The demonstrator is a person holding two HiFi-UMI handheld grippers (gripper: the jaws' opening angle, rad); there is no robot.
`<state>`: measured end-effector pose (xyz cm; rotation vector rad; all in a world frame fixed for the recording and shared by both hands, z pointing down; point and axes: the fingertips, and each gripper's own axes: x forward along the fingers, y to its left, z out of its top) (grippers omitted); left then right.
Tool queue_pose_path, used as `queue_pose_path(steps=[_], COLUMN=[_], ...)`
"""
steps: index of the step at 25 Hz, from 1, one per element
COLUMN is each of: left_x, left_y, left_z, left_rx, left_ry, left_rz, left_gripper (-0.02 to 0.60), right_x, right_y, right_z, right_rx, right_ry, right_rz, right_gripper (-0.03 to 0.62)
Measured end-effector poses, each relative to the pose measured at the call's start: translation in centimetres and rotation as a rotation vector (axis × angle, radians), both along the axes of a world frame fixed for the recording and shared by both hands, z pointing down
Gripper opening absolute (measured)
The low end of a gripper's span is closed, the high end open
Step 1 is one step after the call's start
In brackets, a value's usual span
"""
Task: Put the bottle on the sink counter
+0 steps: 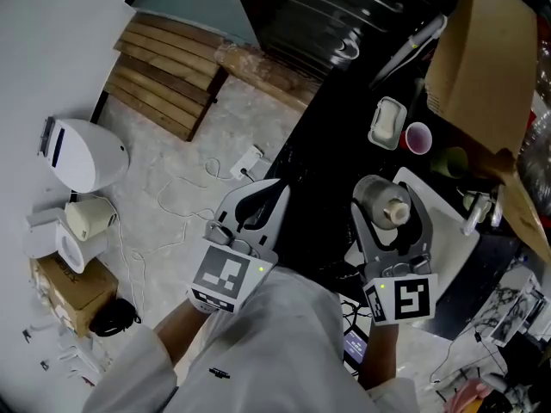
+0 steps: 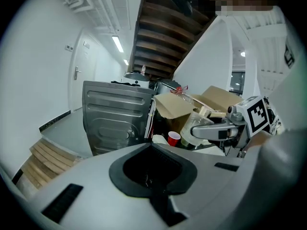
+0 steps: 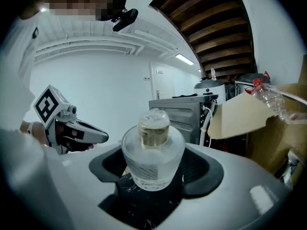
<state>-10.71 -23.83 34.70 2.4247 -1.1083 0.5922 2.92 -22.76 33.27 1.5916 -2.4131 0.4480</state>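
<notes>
A clear plastic bottle [image 1: 395, 210] with a pale cap is held upright in my right gripper [image 1: 389, 186], which is shut on its body. In the right gripper view the bottle [image 3: 153, 152] fills the gap between the black pads of the right gripper [image 3: 154, 166]. It hangs over the white sink basin [image 1: 452, 231] set in the dark counter [image 1: 340, 136]. My left gripper [image 1: 256, 200] is shut and empty, out over the floor left of the counter. The left gripper [image 2: 153, 169] shows only a hollow black loop between its pads.
On the counter stand a red cup [image 1: 418, 138], a white dish [image 1: 387, 120], a green cup [image 1: 449, 162] and a cardboard box [image 1: 486, 58]. A metal appliance [image 1: 336, 11] is behind. Wooden slats [image 1: 164, 76], a white bin [image 1: 82, 153] and cables lie on the floor.
</notes>
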Motion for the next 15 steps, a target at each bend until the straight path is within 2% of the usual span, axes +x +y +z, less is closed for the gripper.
queue_pose_path(steps=[5,15], left_x=[0.2,-0.3], left_y=[-2.6,-7.1], left_z=[1.0,4.6], left_rx=[-0.048,-0.059], left_ry=[0.026,-0.001], left_rz=[0.005,0.045], left_gripper=[0.006,0.006], right_x=[-0.4,-1.0], right_y=[-3.1,-8.6], right_z=[1.3,4.7], right_rx=[-0.005,-0.033], right_ry=[0.016,0.032], right_rz=[0.014,0.05], right_gripper=[0.342,0.342])
